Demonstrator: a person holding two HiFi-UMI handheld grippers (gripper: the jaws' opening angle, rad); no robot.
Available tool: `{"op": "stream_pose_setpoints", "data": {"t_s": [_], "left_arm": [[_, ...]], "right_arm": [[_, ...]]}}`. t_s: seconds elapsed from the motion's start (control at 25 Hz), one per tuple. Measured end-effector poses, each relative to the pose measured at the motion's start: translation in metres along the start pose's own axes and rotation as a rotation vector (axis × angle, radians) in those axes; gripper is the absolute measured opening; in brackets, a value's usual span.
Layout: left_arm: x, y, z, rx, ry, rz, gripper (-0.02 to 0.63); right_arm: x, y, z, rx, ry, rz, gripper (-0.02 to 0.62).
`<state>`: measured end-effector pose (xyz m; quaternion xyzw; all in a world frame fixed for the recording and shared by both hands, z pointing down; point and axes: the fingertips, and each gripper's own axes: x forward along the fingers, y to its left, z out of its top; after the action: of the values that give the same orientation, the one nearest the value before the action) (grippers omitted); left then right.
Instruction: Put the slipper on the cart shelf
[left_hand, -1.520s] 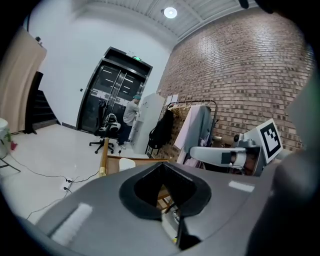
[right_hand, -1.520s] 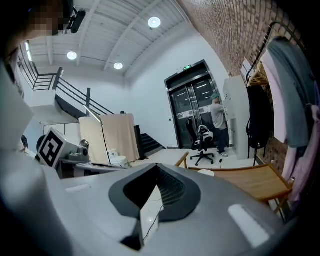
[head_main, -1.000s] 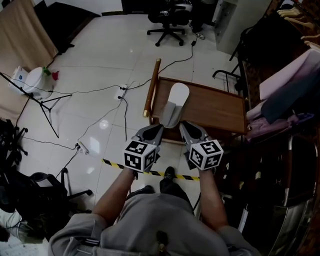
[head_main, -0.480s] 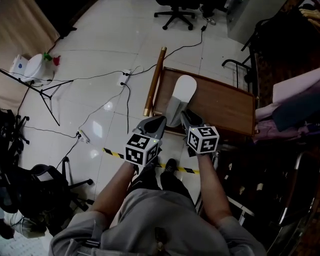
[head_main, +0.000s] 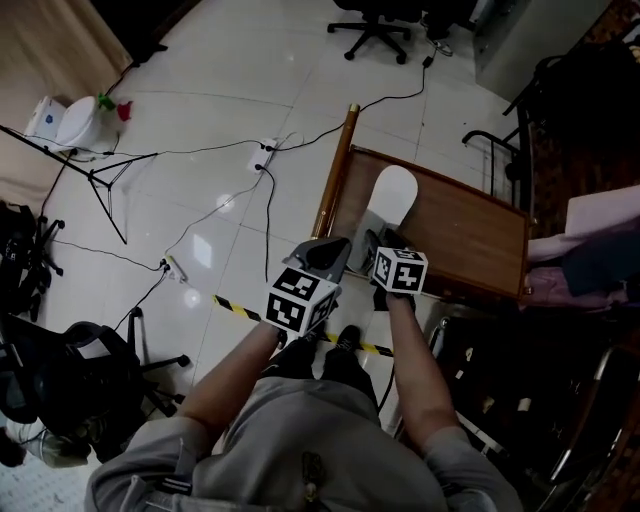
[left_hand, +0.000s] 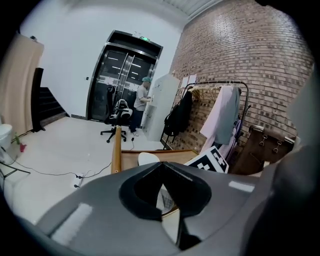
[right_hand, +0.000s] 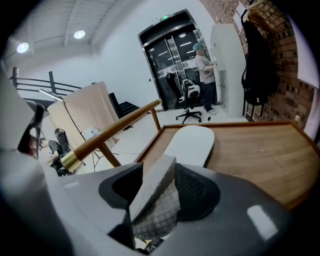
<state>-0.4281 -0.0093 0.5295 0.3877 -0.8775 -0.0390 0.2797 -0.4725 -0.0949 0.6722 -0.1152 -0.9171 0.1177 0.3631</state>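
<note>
Slipper (head_main: 388, 200) is down on the cart shelf (head_main: 470, 235). It lies sole-flat along the shelf's handle side, with the toe toward the shelf's far edge and the upper at the near edge.

Right gripper (head_main: 378, 243) sits at the shelf's near edge. Its jaws have just been opening and now stand wide. The slipper's upper is between them, but there is a dark gap on one side, so the pads aren't pinching and I read it as let go. My read on why it is there: it carried the slipper by the upper, set it down and released. It hasn't backed away from the shelf yet.

Left gripper (head_main: 338, 245) is just off the shelf's near edge, beside the handle rail (head_main: 335, 185). Its jaw tips meet with nothing in them. It looks like a standby position, kept off the shelf so it doesn't crowd the release.

Slipper look:
- The sole is pale, off-white to light grey, long with a rounded toe.
- The grey upper band stands up at the near end, and its inside is lined with a diamond-quilted mesh.
- It looks soft, and the upper holds its shape without the grip.

Placement looks done. What's left is pulling the right jaws clear of the upper without dragging the slipper toward the shelf's near edge.
</note>
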Motion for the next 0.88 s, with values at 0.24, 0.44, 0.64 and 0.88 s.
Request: {"op": "stream_pose_setpoints", "data": {"t_s": [0.24, 0.44, 0.64, 0.88], "left_arm": [[-0.012, 0.019, 0.004, 0.041, -0.001, -0.009, 0.008], [-0.011, 0.027, 0.003, 0.036, -0.002, -0.026, 0.008], [-0.011, 0.027, 0.011, 0.043, -0.021, -0.074, 0.008], [-0.006, 0.006, 0.024, 0.066, -0.046, -0.16, 0.008]], "right_arm": [[0.031, -0.005, -0.017, 0.012, 0.039, -0.141, 0.079], [0.022, -0.006, -0.003, 0.001, -0.032, -0.139, 0.009], [-0.01, -0.001, 0.022, -0.001, -0.117, -0.121, 0.006], [-0.081, 0.002, 0.057, -0.046, -0.242, -0.132, 0.006]]}}
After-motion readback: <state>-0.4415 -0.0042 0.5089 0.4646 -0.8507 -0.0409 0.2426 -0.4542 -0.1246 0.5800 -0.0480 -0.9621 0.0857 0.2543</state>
